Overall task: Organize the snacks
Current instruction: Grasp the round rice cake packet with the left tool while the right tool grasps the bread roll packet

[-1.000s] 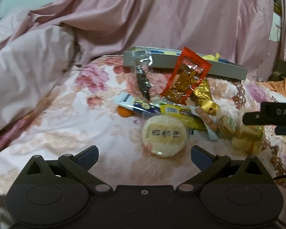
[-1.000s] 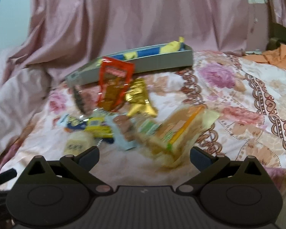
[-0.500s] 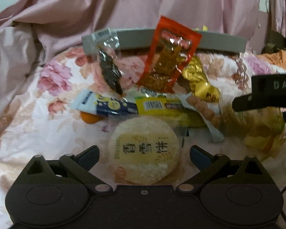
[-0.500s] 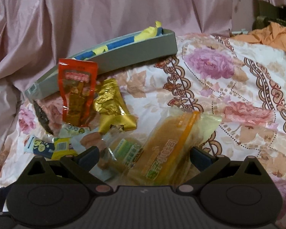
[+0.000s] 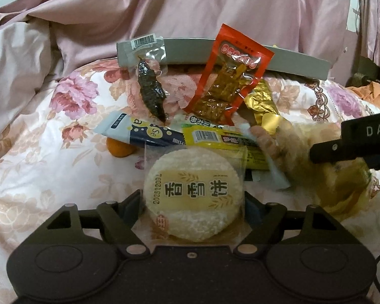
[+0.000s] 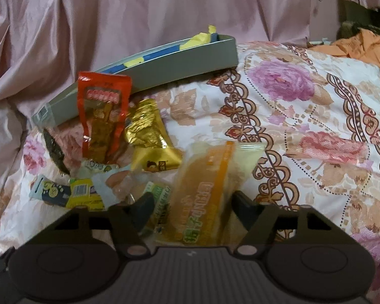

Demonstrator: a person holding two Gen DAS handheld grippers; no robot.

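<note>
A pile of snack packets lies on a flowered bedspread. My left gripper (image 5: 192, 204) has the round rice cracker packet (image 5: 192, 192) between its fingers; the jaws are closing and the pads touch the packet's edges. My right gripper (image 6: 193, 206) straddles an orange-striped bread packet (image 6: 205, 190); its jaws are closing too, with a gap still on the left side. A black finger of the right gripper (image 5: 342, 147) shows in the left wrist view. Behind the pile stands a long grey tray (image 6: 179, 63) holding blue and yellow packets.
A red packet (image 5: 230, 81) and a clear packet with a dark snack (image 5: 149, 86) lean on the tray (image 5: 187, 53). A gold packet (image 6: 149, 136), blue and yellow bars (image 5: 149, 134), and a small orange (image 5: 119, 148) lie nearby. Pink bedding rises behind and to the left.
Both grippers came forward and down onto the pile. The left jaws narrowed around the rice cracker, the right jaws around the bread packet.
</note>
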